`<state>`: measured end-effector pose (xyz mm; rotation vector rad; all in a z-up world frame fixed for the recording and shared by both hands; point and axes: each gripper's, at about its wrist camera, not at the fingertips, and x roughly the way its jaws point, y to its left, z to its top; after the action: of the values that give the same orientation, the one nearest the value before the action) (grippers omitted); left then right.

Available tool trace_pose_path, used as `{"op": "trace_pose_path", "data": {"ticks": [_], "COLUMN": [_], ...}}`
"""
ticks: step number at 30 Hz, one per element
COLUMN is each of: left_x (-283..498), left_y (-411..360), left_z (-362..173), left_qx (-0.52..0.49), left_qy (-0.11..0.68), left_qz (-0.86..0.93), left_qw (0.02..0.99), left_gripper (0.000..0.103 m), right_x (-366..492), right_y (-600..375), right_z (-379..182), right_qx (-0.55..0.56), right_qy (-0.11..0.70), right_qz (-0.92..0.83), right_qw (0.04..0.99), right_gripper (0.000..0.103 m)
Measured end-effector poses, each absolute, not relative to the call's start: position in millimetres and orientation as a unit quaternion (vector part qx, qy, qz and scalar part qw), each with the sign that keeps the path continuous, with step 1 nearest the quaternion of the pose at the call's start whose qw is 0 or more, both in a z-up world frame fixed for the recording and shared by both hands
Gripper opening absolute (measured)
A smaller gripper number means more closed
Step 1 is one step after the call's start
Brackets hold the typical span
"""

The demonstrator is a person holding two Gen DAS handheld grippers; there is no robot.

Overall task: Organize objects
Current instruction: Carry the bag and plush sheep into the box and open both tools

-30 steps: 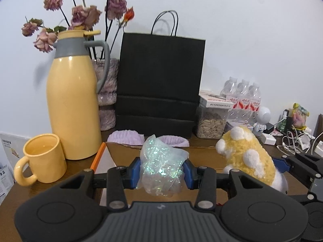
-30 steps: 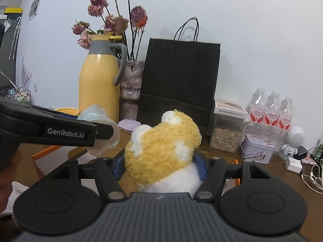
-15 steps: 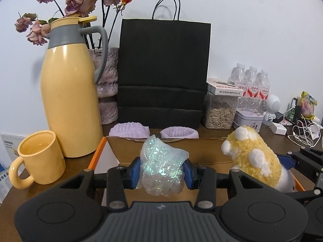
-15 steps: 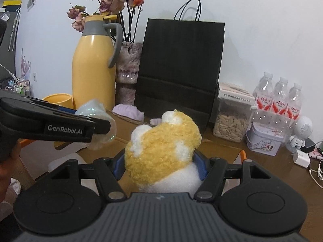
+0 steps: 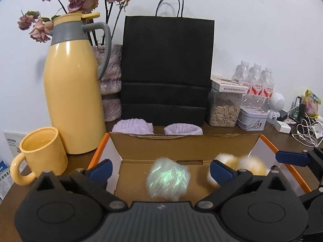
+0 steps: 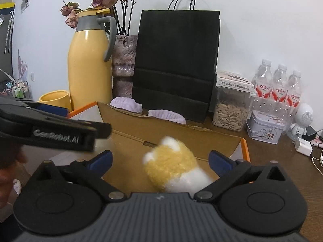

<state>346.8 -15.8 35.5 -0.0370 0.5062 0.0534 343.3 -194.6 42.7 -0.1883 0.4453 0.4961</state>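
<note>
Left gripper (image 5: 160,169): jaws opening; earlier clamped on the iridescent bundle, now spread wide with pads clear of it.
Iridescent bundle (image 5: 168,178): released; motion-blurred, lower, over the cardboard box (image 5: 181,143).
Right gripper (image 6: 160,158): jaws opening; earlier clamped on the plush toy.
Plush toy (image 6: 173,165): released; blurred, lower, in the box.
</note>
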Motion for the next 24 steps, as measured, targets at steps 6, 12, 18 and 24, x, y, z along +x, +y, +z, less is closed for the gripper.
{"op": "trace_pose_path", "data": {"ticks": [6,12,18,24], "left_x": [347,343,330,308], "left_y": [-14,-14,-13,-11], "left_z": [37,40,46,56], "left_qx": [-0.022,-0.027,-0.033,-0.036], "left_qy": [0.251,0.245,0.230,0.209], "left_qz": [0.027,0.024,0.027,0.027], "left_qw": [0.967,0.969,0.972,0.977], "left_gripper": [0.103,0.103,0.103,0.103], "right_x": [342,340,328,307], "right_y": [-194,-194,-200,-209], "right_z": [43,44,54,64], "right_qx": [-0.096,-0.095,-0.093,-0.088], "right_qy": [0.216,0.212,0.194,0.180], "right_qz": [0.239,0.238,0.235,0.231], "right_qw": [0.942,0.943,0.948,0.952], "right_gripper": [0.103,0.103,0.103,0.103]}}
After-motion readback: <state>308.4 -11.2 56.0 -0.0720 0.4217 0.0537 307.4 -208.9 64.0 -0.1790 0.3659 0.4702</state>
